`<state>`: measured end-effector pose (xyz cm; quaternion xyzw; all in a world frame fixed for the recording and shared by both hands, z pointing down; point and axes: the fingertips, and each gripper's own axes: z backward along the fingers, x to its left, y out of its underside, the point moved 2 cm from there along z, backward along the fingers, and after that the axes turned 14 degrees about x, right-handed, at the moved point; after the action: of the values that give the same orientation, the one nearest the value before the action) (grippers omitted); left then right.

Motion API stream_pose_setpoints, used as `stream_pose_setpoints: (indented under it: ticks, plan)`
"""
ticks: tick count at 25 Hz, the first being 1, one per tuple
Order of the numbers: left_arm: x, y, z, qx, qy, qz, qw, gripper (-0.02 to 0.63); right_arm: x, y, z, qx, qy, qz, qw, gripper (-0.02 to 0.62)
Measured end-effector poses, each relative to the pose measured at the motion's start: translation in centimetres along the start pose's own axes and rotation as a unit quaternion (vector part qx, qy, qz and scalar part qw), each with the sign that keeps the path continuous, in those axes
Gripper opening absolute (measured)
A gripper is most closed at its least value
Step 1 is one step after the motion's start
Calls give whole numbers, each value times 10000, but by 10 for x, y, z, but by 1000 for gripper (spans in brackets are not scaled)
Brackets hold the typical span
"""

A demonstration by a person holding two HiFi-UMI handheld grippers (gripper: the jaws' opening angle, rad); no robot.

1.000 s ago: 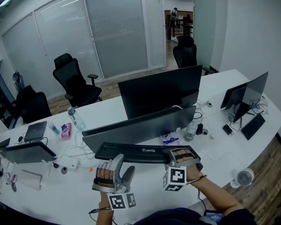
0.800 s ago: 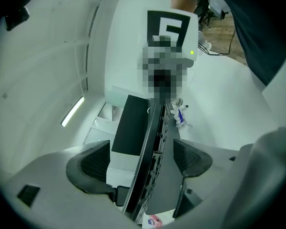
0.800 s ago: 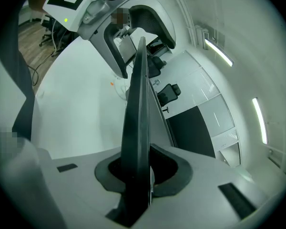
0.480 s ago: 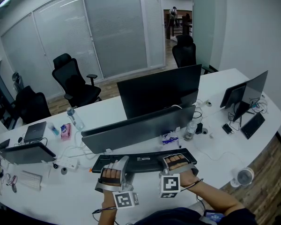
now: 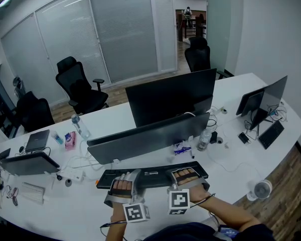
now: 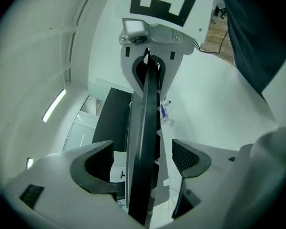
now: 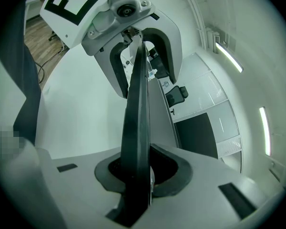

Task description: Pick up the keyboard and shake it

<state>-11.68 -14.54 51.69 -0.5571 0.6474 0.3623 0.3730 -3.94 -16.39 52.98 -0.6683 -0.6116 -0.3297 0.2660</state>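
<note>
Keyboard (image 5: pixel 155 173) at 6 o'clock of the monitors (image 5: pixel 170 102), over the table (image 5: pixel 251 157); right gripper (image 5: pixel 183 174) jaws clamp its 3 o'clock end, left gripper (image 5: pixel 122 183) jaws stand wide astride the 9 o'clock end.

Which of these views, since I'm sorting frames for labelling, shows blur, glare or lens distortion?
Head view: evenly lit and sharp, walls bowed by the wide lens, the long flat black keyboard clear. Left gripper view: heavy fisheye, dark round border, the keyboard's near edge soft. Right gripper view: same border and bending, bright ceiling light strips slightly blown out.
</note>
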Motion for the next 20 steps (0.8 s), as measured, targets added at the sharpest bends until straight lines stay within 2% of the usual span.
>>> stream_pose_setpoints:
  ticks: [5,6,8,9,13,20]
  plan:
    - [-13,6,-8,188,178,-114,9996,398,2,-2,-2,75,2,105,9999,84]
    - [-12,6,-7,203,164,-83,9996,368,3,-3,-2,78,-6,122,9999,84]
    - [-10,7,-5,250,118,-65,9996,207,5,-4,-1,72,-21,153,9999,84]
    - [-11,7,-4,264,149,-71,9995,192,6,-4,-1,75,-19,168,9998,84]
    - [-23,7,-7,267,414,-67,9988,146,5,-5,-1,98,26,249,9996,86]
    - [-23,7,-8,313,442,-135,9984,109,5,-5,-2,139,24,298,9995,86]
